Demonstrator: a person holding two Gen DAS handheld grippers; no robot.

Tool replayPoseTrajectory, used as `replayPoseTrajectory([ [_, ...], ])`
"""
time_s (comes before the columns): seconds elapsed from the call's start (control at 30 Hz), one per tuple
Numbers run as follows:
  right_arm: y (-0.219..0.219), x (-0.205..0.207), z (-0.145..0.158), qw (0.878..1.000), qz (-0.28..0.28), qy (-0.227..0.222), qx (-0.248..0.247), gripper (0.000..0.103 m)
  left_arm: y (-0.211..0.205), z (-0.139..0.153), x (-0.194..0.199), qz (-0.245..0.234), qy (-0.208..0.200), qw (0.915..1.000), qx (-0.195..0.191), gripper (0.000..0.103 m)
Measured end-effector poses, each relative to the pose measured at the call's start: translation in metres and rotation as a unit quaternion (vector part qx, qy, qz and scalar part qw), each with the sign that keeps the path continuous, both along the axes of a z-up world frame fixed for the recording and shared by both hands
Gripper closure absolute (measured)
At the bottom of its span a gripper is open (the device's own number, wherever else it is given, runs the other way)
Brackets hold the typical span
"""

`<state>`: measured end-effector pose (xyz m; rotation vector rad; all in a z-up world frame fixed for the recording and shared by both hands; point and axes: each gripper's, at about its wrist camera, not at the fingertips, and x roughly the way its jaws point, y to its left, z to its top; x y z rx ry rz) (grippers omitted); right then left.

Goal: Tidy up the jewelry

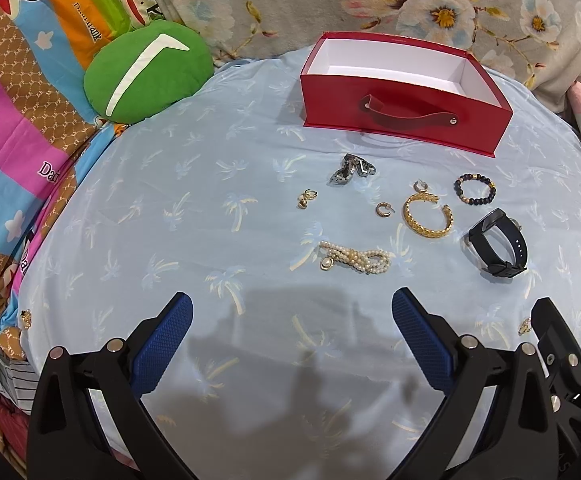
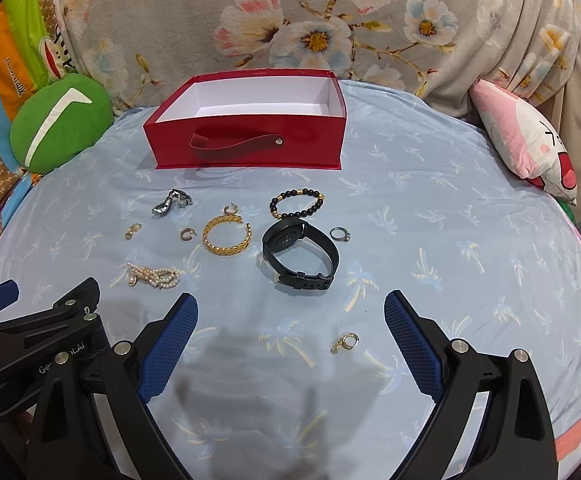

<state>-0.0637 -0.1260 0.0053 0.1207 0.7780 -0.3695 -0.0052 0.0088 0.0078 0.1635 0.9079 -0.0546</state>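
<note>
An open, empty red box (image 1: 402, 120) (image 2: 246, 144) with a strap handle stands at the far side of the light blue cloth. Before it lie a silver link bracelet (image 1: 352, 170) (image 2: 172, 202), a gold cuff (image 1: 426, 216) (image 2: 226, 236), a black bead bracelet (image 1: 474, 189) (image 2: 296, 203), a black watch (image 1: 498, 246) (image 2: 300, 256), a pearl strand (image 1: 354, 262) (image 2: 154, 275), small gold earrings (image 1: 305, 198) (image 2: 346, 342) and a silver ring (image 2: 339, 234). My left gripper (image 1: 292, 320) and right gripper (image 2: 290, 318) are open and empty, near the cloth's front.
A green round cushion (image 1: 146, 74) (image 2: 58, 124) lies at the back left. A pink pillow (image 2: 526, 136) lies at the back right. A floral blanket (image 2: 290, 20) rises behind the box. A colourful cartoon sheet (image 1: 22, 100) borders the left side.
</note>
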Motion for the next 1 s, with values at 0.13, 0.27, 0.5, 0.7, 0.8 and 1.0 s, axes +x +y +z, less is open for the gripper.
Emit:
replayPoseTrajectory([
  [0.13,0.0004,-0.0003,0.0003,1.0,0.0,0.0,-0.001,0.01,0.0,-0.0002,-0.0001,0.0,0.0,1.0,0.0,0.006],
  [0.27,0.0002,-0.0004,0.0005,1.0,0.0,0.0,0.001,0.01,0.0011,0.0003,0.0,0.0,-0.001,1.0,0.0,0.006],
  [0.5,0.0004,-0.0007,0.0008,1.0,0.0,0.0,0.001,0.01,0.0012,0.0001,-0.0001,0.0,-0.001,1.0,0.001,0.006],
  [0.7,0.0005,-0.0007,0.0006,1.0,0.0,0.001,0.001,0.01,0.0018,0.0,-0.0004,0.0,-0.001,1.0,0.0,0.006],
  [0.8,0.0007,-0.0008,0.0006,1.0,0.0,0.0,0.001,0.01,0.0019,-0.0002,-0.0007,0.0,-0.001,1.0,0.0,0.006],
  [1.0,0.0005,-0.0009,0.0005,1.0,0.0,0.001,0.001,0.01,0.0021,-0.0005,-0.0008,0.0,-0.001,1.0,0.0,0.006],
])
